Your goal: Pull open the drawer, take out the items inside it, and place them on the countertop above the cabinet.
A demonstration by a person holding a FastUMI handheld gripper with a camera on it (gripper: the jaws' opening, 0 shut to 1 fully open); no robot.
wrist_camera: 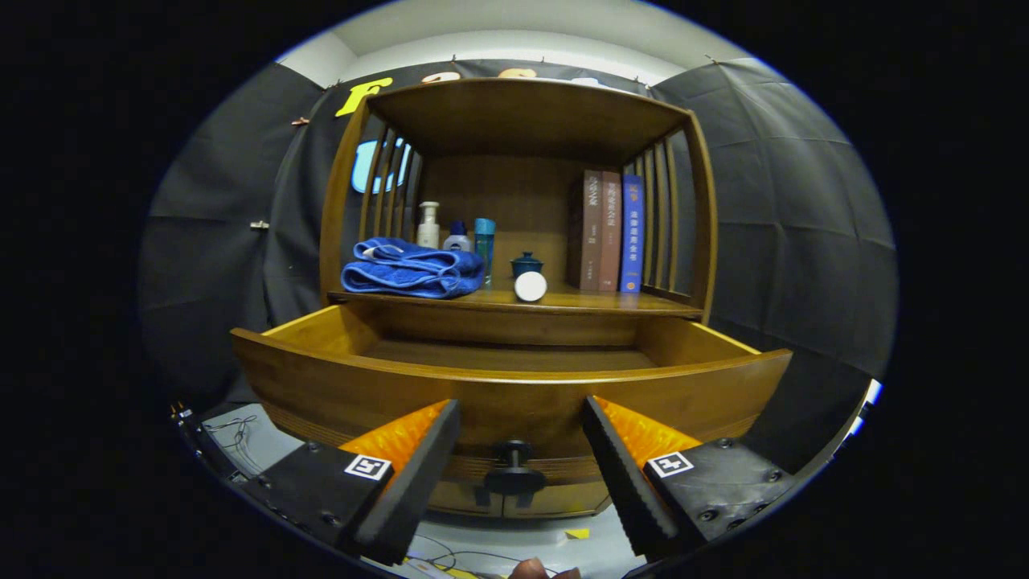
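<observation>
Spread wide, my gripper point(520, 462) fingers flank the small dark round knob point(514, 466), touching nothing. At twelve o'clock beyond them, I see the open brown wooden drawer point(514, 394); it looks stiff and heavy, so the knob looks like the best hold.

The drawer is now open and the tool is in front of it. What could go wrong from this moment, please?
The tool is open, its fingers either side of the knob without touching, so it may knock the knob when rising. The drawer front hides part of the inside, so reaching in is partly blind. On the countertop, the white round item near the edge could roll off.
</observation>
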